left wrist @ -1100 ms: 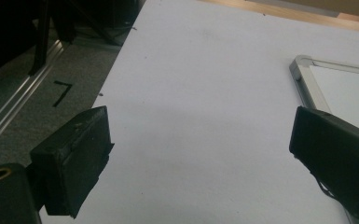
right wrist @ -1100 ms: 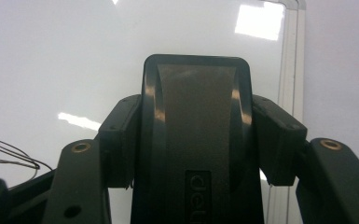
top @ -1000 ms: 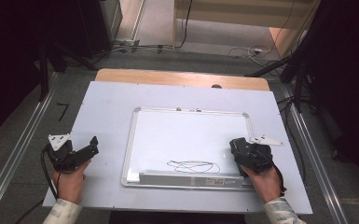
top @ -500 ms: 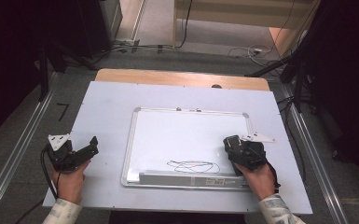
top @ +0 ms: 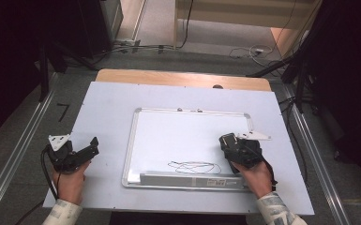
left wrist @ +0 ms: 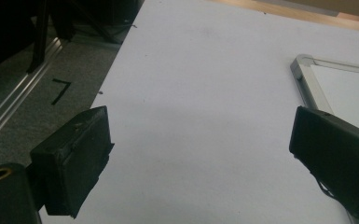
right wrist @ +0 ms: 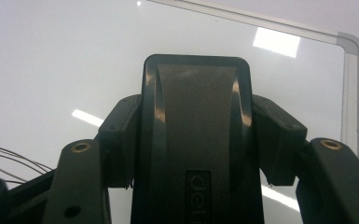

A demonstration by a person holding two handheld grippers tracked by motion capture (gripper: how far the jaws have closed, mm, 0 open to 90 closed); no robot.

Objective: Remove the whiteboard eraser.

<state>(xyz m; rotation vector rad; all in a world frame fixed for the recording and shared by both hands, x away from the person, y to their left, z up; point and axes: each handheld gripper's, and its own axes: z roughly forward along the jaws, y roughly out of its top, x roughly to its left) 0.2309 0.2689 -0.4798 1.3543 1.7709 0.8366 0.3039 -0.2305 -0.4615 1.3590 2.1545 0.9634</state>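
Whiteboard (top: 187, 140) lies mid-table in the high view; the right gripper (top: 230, 146), pinching a black eraser (top: 228, 142), has slid leftward over the board toward the scribble (top: 194, 166), while the left gripper (top: 90, 148) has stayed at the table's left. Left gripper view: jaws spread wide over bare table (left wrist: 205, 116). Right gripper view: eraser (right wrist: 196, 140) clamped between both pads.

Lab or recording rig, not a home. White tabletop (top: 108, 108) on a wooden base, aluminium rails (top: 16, 150) along both sides. Grey carpet floor, loose cables (top: 248, 50) at far side. Black stands and dark drapes left and right. Tape mark (top: 63, 111) on floor, left.
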